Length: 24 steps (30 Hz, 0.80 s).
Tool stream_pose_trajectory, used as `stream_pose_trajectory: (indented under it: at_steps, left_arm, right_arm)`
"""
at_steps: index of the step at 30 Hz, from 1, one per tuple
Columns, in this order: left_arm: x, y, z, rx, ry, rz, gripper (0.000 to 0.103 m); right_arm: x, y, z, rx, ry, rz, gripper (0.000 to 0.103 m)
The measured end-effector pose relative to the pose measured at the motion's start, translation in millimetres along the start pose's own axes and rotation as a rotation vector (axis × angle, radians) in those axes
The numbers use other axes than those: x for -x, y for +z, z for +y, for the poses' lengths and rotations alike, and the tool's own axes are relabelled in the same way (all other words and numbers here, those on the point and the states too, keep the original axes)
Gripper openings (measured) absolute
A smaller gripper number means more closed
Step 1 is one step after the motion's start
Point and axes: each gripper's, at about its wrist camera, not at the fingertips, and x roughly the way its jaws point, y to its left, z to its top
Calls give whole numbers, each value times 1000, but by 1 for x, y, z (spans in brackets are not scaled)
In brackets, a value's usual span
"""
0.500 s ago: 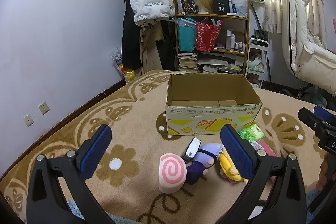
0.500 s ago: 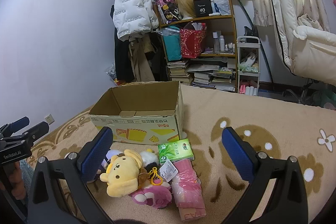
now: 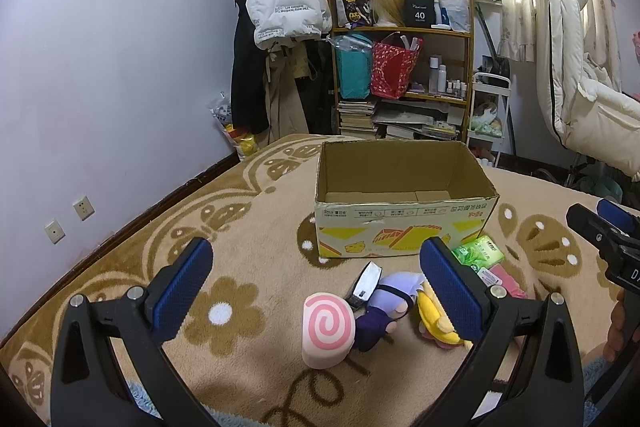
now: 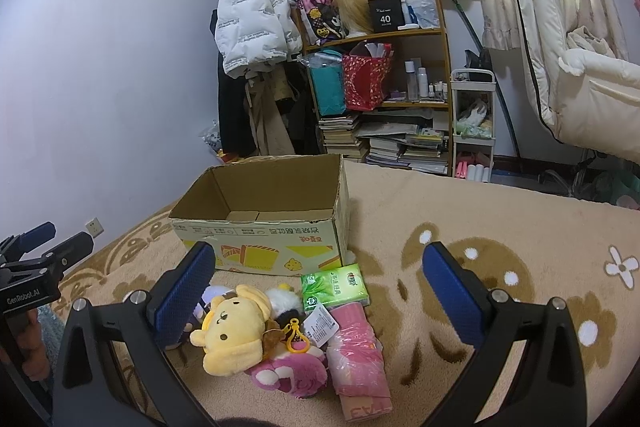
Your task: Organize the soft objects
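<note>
An open, empty cardboard box [image 3: 404,227] [image 4: 276,247] stands on the beige patterned blanket. In front of it lies a small heap of soft things: a pink-swirl roll plush [image 3: 328,327], a purple doll [image 3: 388,307], a yellow bear plush [image 4: 232,327] [image 3: 434,315], a pink plush [image 4: 292,371], a green tissue pack [image 4: 334,287] [image 3: 478,253] and a pink wrapped pack [image 4: 358,347]. My left gripper [image 3: 316,287] hovers open above the roll and doll. My right gripper [image 4: 316,291] hovers open over the heap, holding nothing.
A cluttered bookshelf [image 3: 404,79] with bags and books, hanging coats [image 3: 280,7] and a white recliner [image 3: 580,87] stand behind the bed. A silver flat object [image 3: 366,283] lies by the doll. The wall [image 3: 100,87] runs along the left.
</note>
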Motion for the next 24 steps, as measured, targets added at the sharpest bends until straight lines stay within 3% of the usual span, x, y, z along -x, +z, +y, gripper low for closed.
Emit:
stream_pose_trajectory:
  at_steps: [24]
  left_arm:
    - [-1,-3,-4,-8,2,6,102]
  right_arm:
    - [0,1,-1,-3,0,2,103]
